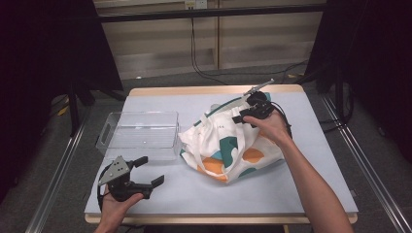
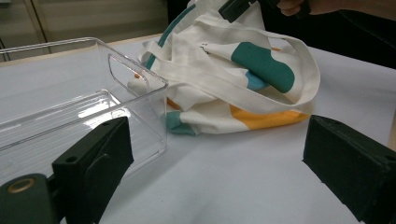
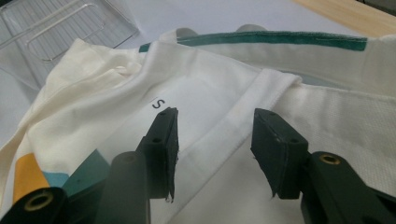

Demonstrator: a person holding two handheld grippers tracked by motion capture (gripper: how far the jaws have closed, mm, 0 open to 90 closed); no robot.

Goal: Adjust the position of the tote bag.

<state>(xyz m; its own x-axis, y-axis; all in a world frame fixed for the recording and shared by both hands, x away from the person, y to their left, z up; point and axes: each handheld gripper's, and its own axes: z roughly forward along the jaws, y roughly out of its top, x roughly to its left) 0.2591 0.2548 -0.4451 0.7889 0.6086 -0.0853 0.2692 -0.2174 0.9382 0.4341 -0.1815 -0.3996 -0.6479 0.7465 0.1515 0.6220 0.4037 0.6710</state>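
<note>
We saw left gripper (image 1: 148,172) open near table's (image 1: 311,160) front-left corner; right gripper (image 3: 215,140) open, jaws straddling strap (image 3: 233,121) of tote bag (image 1: 228,145) mid-table beside clear bin (image 1: 138,128).

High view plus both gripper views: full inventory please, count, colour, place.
tote bag: 1, cream with teal and orange patches, table centre, crumpled
clear plastic bin: 1, transparent, left of the bag, touching it, looks empty
table: 1, pale grey top, wooden edge
cables: several, black, floor behind the table
left tongs: 1, black, open, front left, above bare table
right tongs: 1, black, open, over the bag's white strap
hands: 2, one holding each tongs
</note>
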